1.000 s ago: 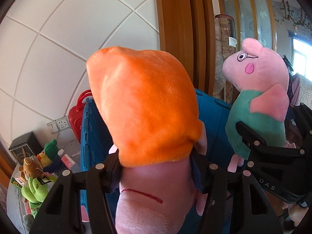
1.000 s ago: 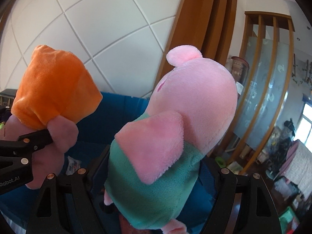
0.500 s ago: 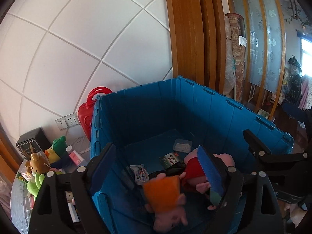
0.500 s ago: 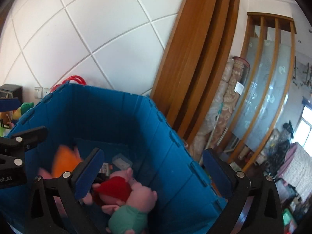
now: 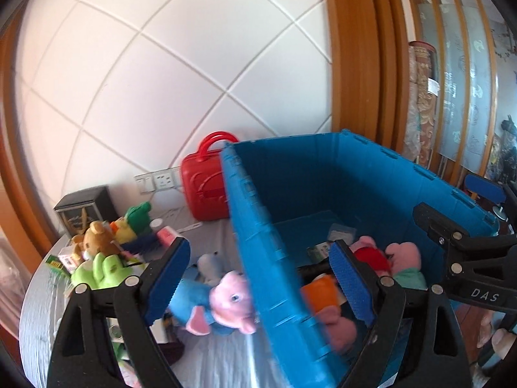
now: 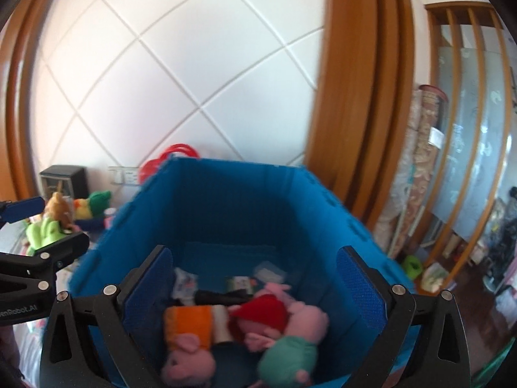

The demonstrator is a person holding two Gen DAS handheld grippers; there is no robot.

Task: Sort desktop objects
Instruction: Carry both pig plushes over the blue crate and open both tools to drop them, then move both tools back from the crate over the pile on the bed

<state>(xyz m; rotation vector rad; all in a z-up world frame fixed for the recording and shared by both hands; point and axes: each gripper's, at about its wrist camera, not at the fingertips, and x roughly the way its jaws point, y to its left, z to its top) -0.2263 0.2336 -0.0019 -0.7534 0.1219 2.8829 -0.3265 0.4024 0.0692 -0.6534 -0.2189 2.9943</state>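
Your left gripper [image 5: 258, 278] and right gripper [image 6: 255, 286] gape wide, empty — blue bin [image 5: 323, 174] rests on the grey-clothed table [image 5: 223, 362], white tiled wall [image 5: 168, 74] beyond.

A bin [image 5: 323, 174] stands on the table [image 5: 226, 362], against the wall. Inside it three plush pigs [image 6: 284, 320] lie huddled at its near end. At the bin's nine o'clock another plush pig [image 5: 223, 304] lies on the table; a case [image 5: 203, 190] stands at eleven.
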